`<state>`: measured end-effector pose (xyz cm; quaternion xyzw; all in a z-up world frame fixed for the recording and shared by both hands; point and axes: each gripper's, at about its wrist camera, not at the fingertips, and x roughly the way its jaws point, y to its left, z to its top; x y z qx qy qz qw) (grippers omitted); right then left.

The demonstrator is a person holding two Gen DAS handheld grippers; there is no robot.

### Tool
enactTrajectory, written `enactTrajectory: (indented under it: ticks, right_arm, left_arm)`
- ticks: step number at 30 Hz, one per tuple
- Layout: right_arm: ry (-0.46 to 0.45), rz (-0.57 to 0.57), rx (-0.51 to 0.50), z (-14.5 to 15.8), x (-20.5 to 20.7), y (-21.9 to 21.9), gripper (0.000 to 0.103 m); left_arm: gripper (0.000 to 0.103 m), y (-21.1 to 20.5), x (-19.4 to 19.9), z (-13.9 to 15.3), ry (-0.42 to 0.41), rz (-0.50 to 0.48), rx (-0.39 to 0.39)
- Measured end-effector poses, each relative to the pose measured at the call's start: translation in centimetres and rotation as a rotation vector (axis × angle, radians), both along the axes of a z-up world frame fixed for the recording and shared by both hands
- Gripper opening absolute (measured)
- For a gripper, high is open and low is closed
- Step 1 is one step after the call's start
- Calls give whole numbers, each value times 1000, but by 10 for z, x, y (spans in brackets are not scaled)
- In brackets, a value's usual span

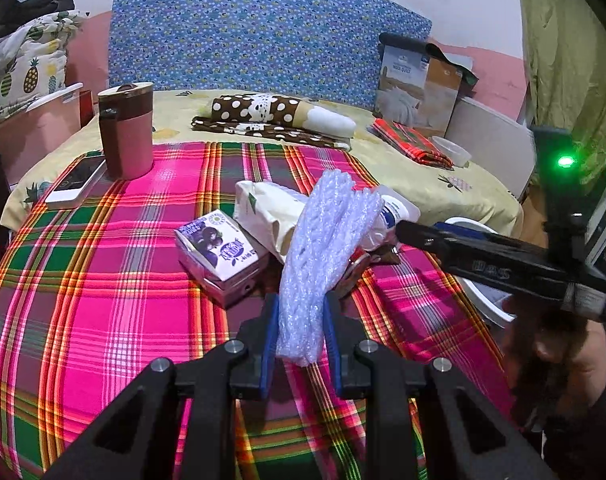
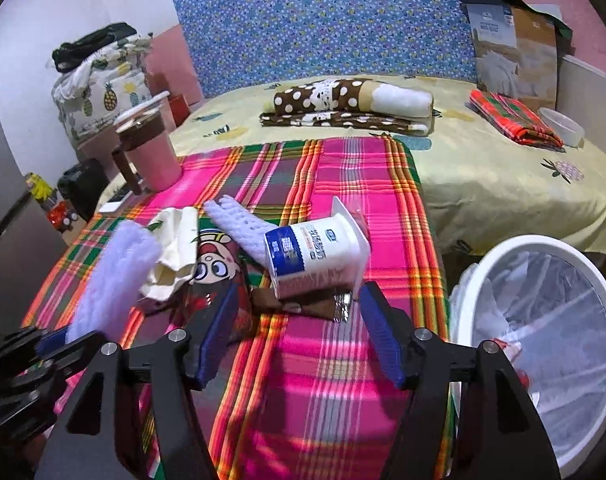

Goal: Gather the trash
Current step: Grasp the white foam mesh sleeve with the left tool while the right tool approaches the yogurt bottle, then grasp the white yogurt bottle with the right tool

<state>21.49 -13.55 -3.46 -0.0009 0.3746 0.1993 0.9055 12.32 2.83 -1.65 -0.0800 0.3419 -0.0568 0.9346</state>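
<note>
A: What is the left gripper point(image 1: 301, 320) doing at six o'clock?

B: It is pinching the white foam fruit net point(image 1: 323, 256) near its lower end, the net rising toward twelve. I judge it feather-light, soft and springy, so a mid-body pinch is holding well, though it is crushing the mesh.

A: And the right gripper point(image 2: 299, 332)?

B: Its jaws are standing wide apart with nothing between them, pointing at the tipped yogurt cup point(image 2: 317, 258) just ahead on the plaid cloth point(image 2: 331, 380). The cup is probably thin and light, denting easily and slick, so gripping across its body looks safest.

A: Anything beyond?

B: At eleven o'clock a second foam net point(image 2: 239, 226), a crumpled paper bag point(image 2: 175, 248) and a cartoon snack wrapper point(image 2: 215, 268) are lying together. The lined trash bin point(image 2: 543, 320) is waiting at three o'clock, beside the bed.
</note>
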Motion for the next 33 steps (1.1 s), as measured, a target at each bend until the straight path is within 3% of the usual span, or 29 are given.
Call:
enactTrajectory:
  ticks: [7,15,19,23,33]
  right_arm:
    - [40,-65,-31,-13,17,-4,64]
    - [36,-161,-35,-5,6,-41,65]
    - [46,-182,33,-2,-1,-51,65]
    - [12,-148,75,6,0,-33,68]
    - [-96,-95,-95,3,28,5,68]
  left_arm:
    - [23,10,2,1,-6,12,-8]
    - [23,10,1,-2,0,12,-20]
    - [23,9,1,-2,0,11,-25]
    - [23,14,1,-1,-5,20,-28]
    - [23,32,3,-1,-10,50,-36]
